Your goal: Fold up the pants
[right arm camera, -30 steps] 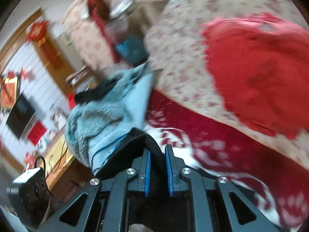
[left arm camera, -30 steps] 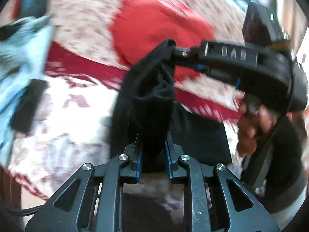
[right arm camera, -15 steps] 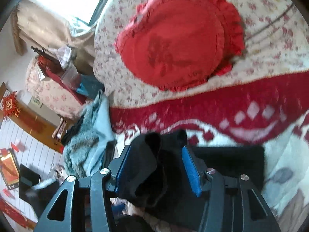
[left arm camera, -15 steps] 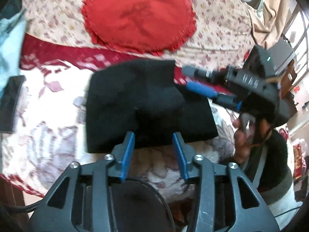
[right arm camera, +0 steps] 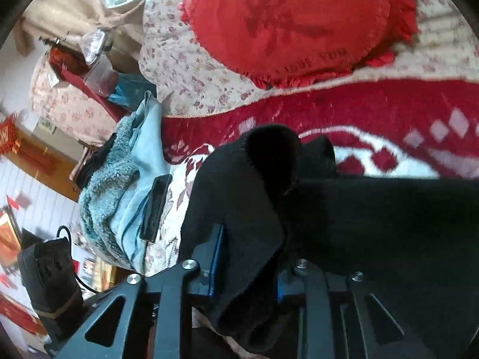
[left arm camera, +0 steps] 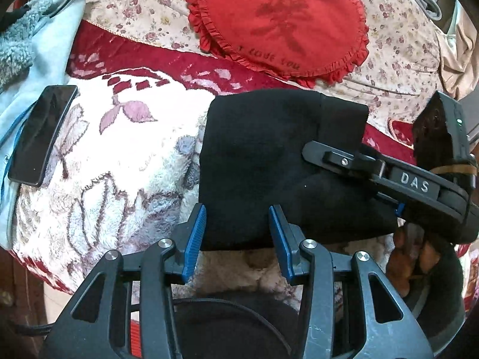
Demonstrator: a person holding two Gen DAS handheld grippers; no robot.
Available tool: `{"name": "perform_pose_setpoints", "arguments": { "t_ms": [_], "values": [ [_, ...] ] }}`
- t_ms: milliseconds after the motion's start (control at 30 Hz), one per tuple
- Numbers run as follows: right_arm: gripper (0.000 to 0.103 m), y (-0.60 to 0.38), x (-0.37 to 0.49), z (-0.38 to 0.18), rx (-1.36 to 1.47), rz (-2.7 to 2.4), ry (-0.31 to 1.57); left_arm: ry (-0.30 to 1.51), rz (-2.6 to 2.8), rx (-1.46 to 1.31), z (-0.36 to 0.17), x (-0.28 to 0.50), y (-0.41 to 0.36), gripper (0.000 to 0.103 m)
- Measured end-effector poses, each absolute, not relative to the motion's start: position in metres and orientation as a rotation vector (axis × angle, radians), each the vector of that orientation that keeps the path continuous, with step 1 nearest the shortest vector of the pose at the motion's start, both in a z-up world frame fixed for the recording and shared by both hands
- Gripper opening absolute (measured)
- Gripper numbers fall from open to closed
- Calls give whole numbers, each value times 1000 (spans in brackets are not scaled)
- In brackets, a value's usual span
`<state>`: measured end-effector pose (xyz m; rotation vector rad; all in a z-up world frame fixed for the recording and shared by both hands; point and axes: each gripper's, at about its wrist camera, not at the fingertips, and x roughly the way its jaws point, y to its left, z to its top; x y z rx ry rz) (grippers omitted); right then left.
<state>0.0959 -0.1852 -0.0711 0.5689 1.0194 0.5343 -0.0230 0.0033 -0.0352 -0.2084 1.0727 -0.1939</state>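
The left gripper (left arm camera: 236, 234) stands part open, its 2 blue pads apart with the near edge of the black pants (left arm camera: 269, 161) lying between them; the pads do not press the cloth. The right gripper (right arm camera: 247, 264) is closing — a thick fold of the pants (right arm camera: 254, 209) sits bunched between its 2 blue pads, draping over the left one and hiding most of both, so whether the pads already bite cannot be told for certain. In the left wrist view the right gripper (left arm camera: 329, 157) comes in from the right, its tip low over the pants, with a hand (left arm camera: 410, 257) gripping its handle below.

The pants lie folded into a compact dark block on a fleecy white and red blanket (left arm camera: 119, 161), roughly in the middle of the bed. In the right wrist view one rounded corner of cloth stands up above the rest.

Beyond the pants, a red heart-shaped cushion (left arm camera: 284, 21) with a ruffled edge rests on a cream floral bedspread (left arm camera: 143, 3). To the left lies a dark phone (left arm camera: 42, 131), half on a pale blue fleece-lined garment (right arm camera: 119, 197) — well apart from the pants. Further left in the right wrist view, a black device (right arm camera: 48, 272) with a cable sits at the bedside.
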Motion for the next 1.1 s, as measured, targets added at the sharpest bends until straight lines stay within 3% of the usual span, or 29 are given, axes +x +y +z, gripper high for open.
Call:
{"name": "perform_pose_setpoints", "arguments": {
  "t_ms": [167,633,967,1100],
  "values": [
    [12,-178,85,-47,467,540,965,1046,-186,-204,-23,-28,0,42],
    [11,-232,48,14,433,513,824,983,-214,-175,8,-31,-19,44],
    [11,-285,34,-6,480,397,861,1028,-233,-122,-9,-20,-46,44],
    [12,-289,50,-40,445,354,981,1050,-230,-113,-17,-16,-55,44]
  ]
}}
